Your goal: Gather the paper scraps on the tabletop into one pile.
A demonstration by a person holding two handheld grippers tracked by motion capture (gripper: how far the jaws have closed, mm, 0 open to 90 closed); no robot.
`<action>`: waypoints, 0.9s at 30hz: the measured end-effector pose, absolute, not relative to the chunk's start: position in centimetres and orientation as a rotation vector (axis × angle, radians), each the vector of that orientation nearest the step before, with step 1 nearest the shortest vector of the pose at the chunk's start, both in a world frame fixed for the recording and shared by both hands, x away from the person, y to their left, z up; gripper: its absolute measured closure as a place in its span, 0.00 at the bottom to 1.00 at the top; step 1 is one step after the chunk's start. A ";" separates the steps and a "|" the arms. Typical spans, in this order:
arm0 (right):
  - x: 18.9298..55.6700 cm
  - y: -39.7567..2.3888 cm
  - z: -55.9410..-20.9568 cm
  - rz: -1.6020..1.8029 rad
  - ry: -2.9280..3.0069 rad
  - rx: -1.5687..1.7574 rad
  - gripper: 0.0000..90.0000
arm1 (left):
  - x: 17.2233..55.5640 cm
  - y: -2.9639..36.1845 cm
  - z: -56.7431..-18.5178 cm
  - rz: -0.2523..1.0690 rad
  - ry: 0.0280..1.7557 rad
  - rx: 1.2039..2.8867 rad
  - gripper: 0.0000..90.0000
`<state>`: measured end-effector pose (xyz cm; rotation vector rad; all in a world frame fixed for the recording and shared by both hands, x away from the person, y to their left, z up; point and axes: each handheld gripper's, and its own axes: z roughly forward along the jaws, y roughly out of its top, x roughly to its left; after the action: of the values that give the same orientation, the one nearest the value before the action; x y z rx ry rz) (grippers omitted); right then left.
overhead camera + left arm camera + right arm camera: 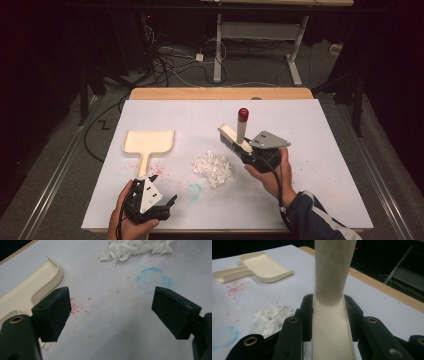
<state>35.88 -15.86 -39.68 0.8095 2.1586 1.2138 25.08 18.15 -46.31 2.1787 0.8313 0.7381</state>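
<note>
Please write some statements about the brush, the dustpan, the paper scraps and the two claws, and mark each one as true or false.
1. The right claw is shut on the brush. True.
2. The left claw holds the dustpan. False: its jaws stand open with nothing between them, and the dustpan lies on the table beside it.
3. The paper scraps are inside the dustpan. False: they lie in a pile on the white table cover, apart from the dustpan.
4. The brush handle has a red tip. True.
5. A blue ring mark is on the cover near the scraps. True.
</note>
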 end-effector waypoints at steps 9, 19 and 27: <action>31.9 -22.4 -39.1 1.239 2.346 0.746 0.76 | 25.0 17.9 -46.4 0.731 0.836 2.194 0.17; 30.8 -20.8 -41.8 1.148 2.503 0.654 0.76 | 25.2 17.6 -46.4 0.721 0.815 2.208 0.17; 31.9 -17.1 -42.2 1.190 2.475 0.636 0.76 | 25.2 17.6 -46.5 0.719 0.814 2.209 0.17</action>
<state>31.86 -17.15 -42.17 0.6358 2.4749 1.1903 25.21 17.59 -46.48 2.2087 0.8142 0.7187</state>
